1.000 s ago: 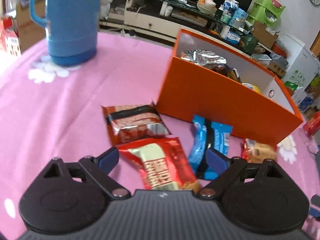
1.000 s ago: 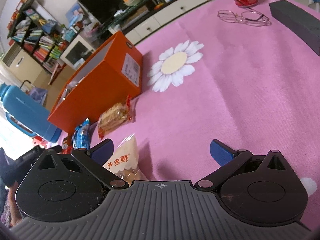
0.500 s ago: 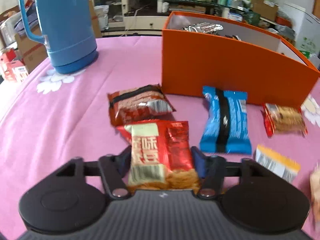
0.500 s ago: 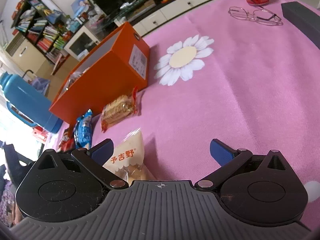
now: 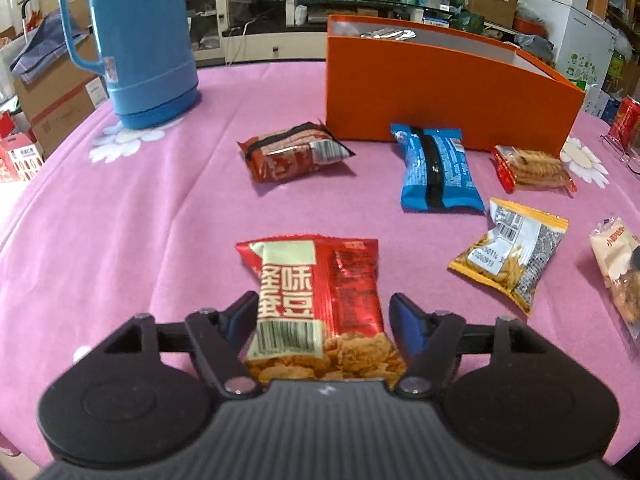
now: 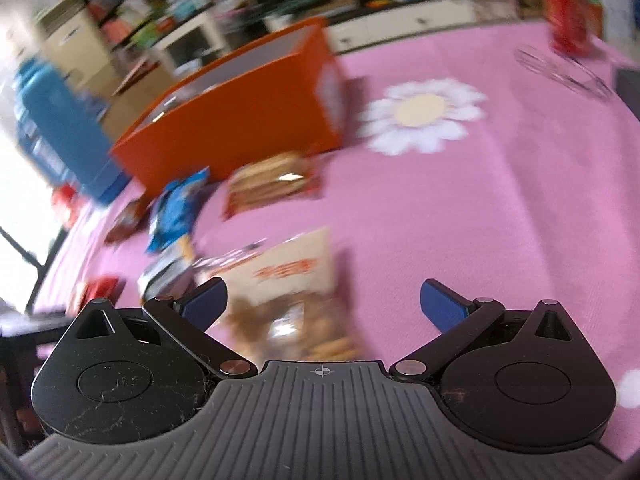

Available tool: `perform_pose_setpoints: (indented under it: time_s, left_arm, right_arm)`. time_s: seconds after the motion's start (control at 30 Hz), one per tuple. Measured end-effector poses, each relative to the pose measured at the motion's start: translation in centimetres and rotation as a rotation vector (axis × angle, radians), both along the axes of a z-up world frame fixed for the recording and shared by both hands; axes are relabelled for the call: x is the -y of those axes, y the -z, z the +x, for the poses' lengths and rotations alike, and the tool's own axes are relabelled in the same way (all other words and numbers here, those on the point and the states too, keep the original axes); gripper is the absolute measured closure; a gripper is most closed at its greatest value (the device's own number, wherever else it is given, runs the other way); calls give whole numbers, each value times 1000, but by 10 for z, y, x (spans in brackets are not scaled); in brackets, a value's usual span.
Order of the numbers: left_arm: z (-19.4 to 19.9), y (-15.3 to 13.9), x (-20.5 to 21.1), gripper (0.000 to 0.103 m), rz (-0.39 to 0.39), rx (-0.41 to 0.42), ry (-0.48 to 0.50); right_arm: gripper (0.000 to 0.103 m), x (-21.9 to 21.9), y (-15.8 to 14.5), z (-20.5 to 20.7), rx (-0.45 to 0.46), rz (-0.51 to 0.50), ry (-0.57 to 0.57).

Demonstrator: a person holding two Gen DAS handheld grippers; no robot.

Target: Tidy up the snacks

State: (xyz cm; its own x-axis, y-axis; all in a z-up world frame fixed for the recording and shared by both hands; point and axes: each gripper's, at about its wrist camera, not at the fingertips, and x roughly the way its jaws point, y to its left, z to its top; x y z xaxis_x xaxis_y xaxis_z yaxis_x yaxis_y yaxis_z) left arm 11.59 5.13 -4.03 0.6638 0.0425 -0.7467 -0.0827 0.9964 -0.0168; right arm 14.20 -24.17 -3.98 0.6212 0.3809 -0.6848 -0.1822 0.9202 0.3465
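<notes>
A red snack pack (image 5: pixel 320 272) lies on the pink cloth between the fingers of my left gripper (image 5: pixel 322 298). Its jaws are opening, and the right finger (image 5: pixel 404 320) stands clear of the pack. Beyond it lie a dark red pack (image 5: pixel 292 156), a blue pack (image 5: pixel 436 168), a biscuit pack (image 5: pixel 532 168) and a yellow pack (image 5: pixel 512 256), all in front of the orange box (image 5: pixel 432 92). My right gripper (image 6: pixel 320 288) is open over a cream pack (image 6: pixel 292 276), which sits nearer its left finger. The right wrist view is blurred.
A tall blue thermos (image 5: pixel 140 40) stands at the back left of the table. The orange box (image 6: pixel 240 128) holds a silver packet. Glasses (image 6: pixel 560 72) and a red can (image 6: pixel 568 28) sit at the far right. Shelves and boxes crowd the room behind.
The left jaws closed on the red pack, then widened again; the gripper drew back from the box. The right gripper rolled and shifted, so the cream pack now lies between its fingers.
</notes>
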Motion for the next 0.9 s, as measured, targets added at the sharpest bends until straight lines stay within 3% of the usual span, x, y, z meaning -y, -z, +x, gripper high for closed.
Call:
perform_pose_setpoints:
  time_s: [0.13, 0.23, 0.43, 0.8, 0.87, 0.9]
  left_arm:
    - [0, 2, 4, 11, -35, -4, 15]
    - [-1, 5, 10, 11, 2, 4, 27]
    - [-1, 5, 9, 12, -6, 6, 25]
    - [-1, 5, 9, 12, -4, 11, 24]
    - [-2, 5, 9, 21, -4, 21, 21]
    - [-3, 3, 9, 34, -2, 35, 22]
  right_arm:
    - [11, -34, 2, 0, 18, -126, -72]
    - [11, -47, 5, 3, 17, -173, -88]
    - [12, -69, 12, -5, 66, -344, -137]
    - [12, -71, 13, -5, 81, -340, -117]
    - [23, -71, 11, -6, 89, -340, -112]
    - [36, -72, 10, -8, 100, -338, -118]
